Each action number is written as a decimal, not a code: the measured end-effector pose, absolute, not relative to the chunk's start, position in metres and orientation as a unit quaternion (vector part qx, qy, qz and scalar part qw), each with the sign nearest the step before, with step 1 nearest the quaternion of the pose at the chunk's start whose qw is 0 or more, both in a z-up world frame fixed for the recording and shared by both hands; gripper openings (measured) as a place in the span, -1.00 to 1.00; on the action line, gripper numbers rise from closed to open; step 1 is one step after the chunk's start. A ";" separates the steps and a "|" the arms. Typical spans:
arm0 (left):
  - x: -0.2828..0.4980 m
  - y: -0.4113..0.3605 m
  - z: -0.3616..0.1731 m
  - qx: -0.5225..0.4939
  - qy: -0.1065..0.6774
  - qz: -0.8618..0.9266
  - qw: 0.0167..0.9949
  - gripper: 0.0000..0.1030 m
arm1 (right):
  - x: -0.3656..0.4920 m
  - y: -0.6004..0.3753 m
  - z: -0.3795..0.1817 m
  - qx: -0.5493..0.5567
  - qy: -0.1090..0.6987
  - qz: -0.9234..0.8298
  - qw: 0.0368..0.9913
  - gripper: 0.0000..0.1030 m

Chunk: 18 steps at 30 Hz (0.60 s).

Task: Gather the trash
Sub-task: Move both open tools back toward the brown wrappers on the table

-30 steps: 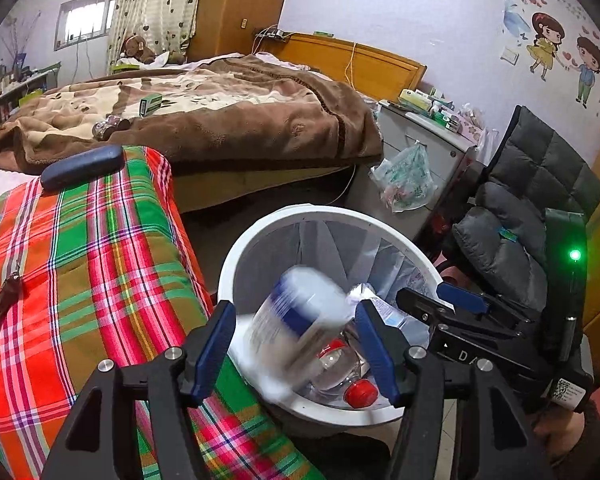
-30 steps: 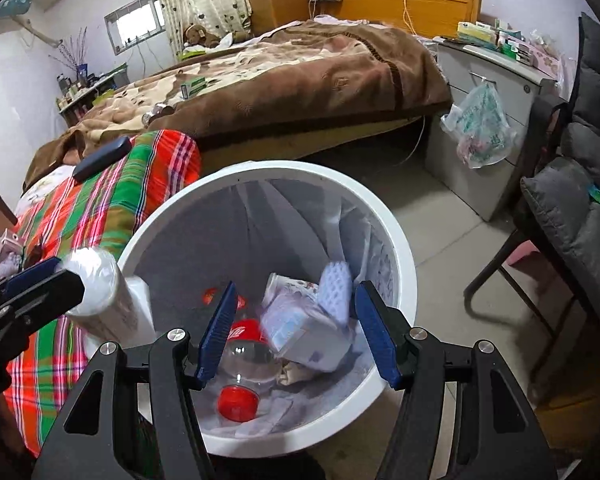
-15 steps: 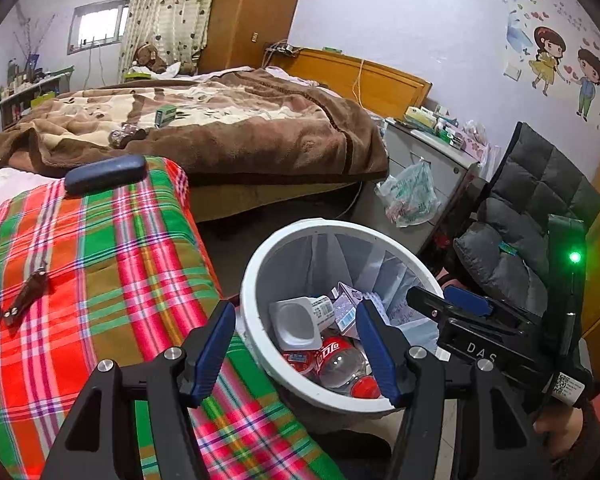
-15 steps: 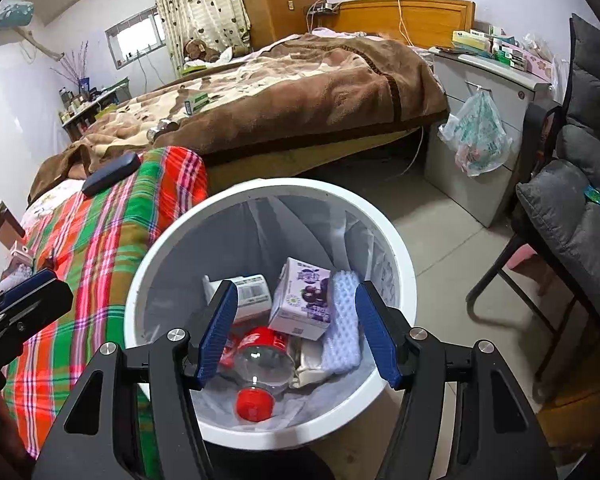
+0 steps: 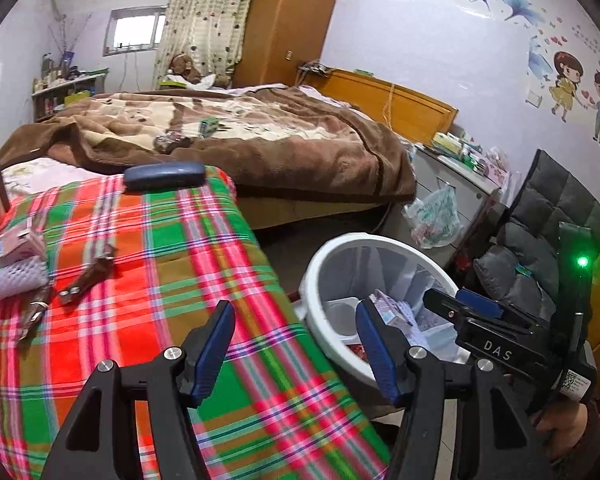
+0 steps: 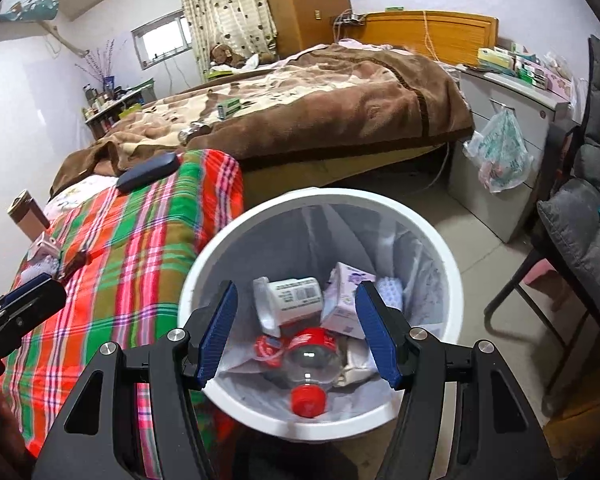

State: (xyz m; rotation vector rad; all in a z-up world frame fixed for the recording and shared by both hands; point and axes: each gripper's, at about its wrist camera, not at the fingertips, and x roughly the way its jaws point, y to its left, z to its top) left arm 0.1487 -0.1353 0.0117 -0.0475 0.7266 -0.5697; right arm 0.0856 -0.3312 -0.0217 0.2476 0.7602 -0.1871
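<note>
A wide bed under a brown plush blanket (image 5: 228, 140) is seen across the back of the room; nearer lies a red, green and orange plaid cloth (image 5: 148, 280) spread over a raised surface; just beside its edge, on the floor, a round white plastic trash bin (image 6: 432, 240) with a pale liner is placed. Inside the bin a clear plastic bottle with a red cap (image 6: 310, 364) is seen lying lowest, with a white cylindrical cup with a barcode label (image 6: 294, 300) and a small purple-and-white carton (image 6: 344, 300) resting above it. On the cloth, well apart from the bin, a dark blue oblong case (image 5: 164, 175) is set at the far edge; a white foam net sleeve (image 5: 14, 280), a small pink box (image 5: 18, 242) and a brown wrapper (image 5: 92, 276) are left at the left side. The left gripper (image 5: 296, 348) is held above the cloth's edge, spread apart and holding nothing; the right gripper (image 6: 298, 334) is held over the bin, likewise parted and unladen.
</note>
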 end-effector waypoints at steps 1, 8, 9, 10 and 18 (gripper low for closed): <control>0.149 -0.129 0.012 -0.025 0.349 -0.269 0.897 0.21 | 0.087 -0.328 -0.021 0.117 0.369 -0.087 0.918 0.22; 0.148 -0.087 0.012 -0.040 0.344 -0.236 0.908 0.21 | 0.093 -0.302 -0.017 0.106 0.362 -0.063 0.924 0.22; 0.149 -0.080 0.011 -0.044 0.345 -0.230 0.909 0.21 | 0.093 -0.300 -0.016 0.105 0.362 -0.060 0.924 0.22; 0.149 -0.074 0.011 -0.046 0.345 -0.226 0.910 0.21 | 0.095 -0.295 -0.016 0.103 0.361 -0.055 0.925 0.22; 0.152 -0.022 0.010 -0.056 0.340 -0.180 0.922 0.21 | 0.105 -0.263 -0.015 0.092 0.361 -0.022 0.928 0.22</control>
